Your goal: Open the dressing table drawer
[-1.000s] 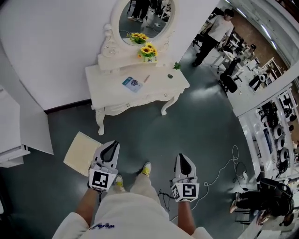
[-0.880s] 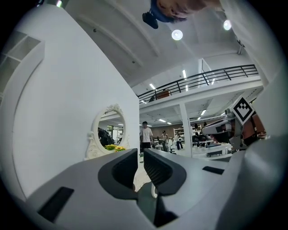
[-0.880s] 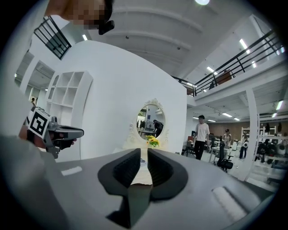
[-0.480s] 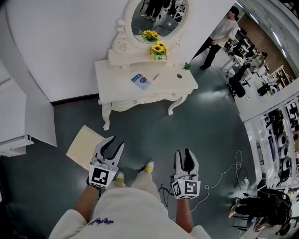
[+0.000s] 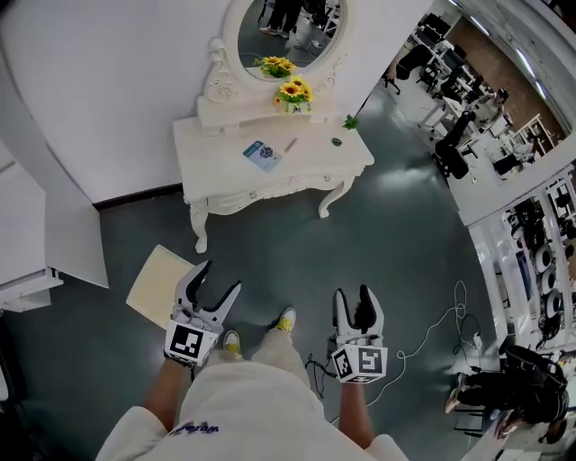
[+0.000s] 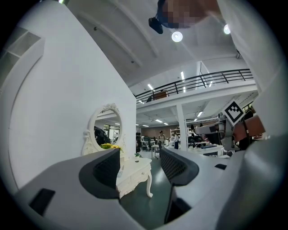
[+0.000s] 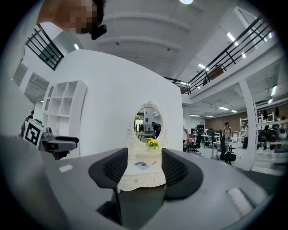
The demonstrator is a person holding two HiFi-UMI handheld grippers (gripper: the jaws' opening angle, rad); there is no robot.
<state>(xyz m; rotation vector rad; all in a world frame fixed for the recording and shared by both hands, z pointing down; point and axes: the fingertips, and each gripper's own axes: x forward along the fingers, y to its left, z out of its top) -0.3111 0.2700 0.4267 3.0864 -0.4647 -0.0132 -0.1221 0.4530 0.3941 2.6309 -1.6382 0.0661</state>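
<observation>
The white dressing table [image 5: 220, 153] stands against the wall a few steps ahead, with an oval mirror [image 5: 283, 27] on it. Its drawer front [image 5: 261, 194] is closed; the drawer front [image 7: 136, 180] shows with a small knob between my right jaws. My left gripper [image 5: 220, 277] and right gripper [image 5: 354, 299] are held level at waist height, far short of the table. Both sets of jaws have just been opening and stand open with nothing between them. The left gripper [image 6: 140, 165] frames the table's corner and leg [image 6: 147, 186]. The right gripper [image 7: 141, 168] points at the table's front.
Sunflowers [image 5: 290, 92], a blue booklet [image 5: 261, 155] and a small green item [image 5: 336, 141] lie on the tabletop. A beige board [image 5: 157, 284] lies on the floor left of my feet. A white cable [image 5: 432, 333] trails at right. White panels [image 5: 54, 234] stand at left.
Both grippers' jaws went from shut to open, the left ones spreading widest. The hands stayed where they were. The head view swung slightly, and the walking person at upper right is gone.
</observation>
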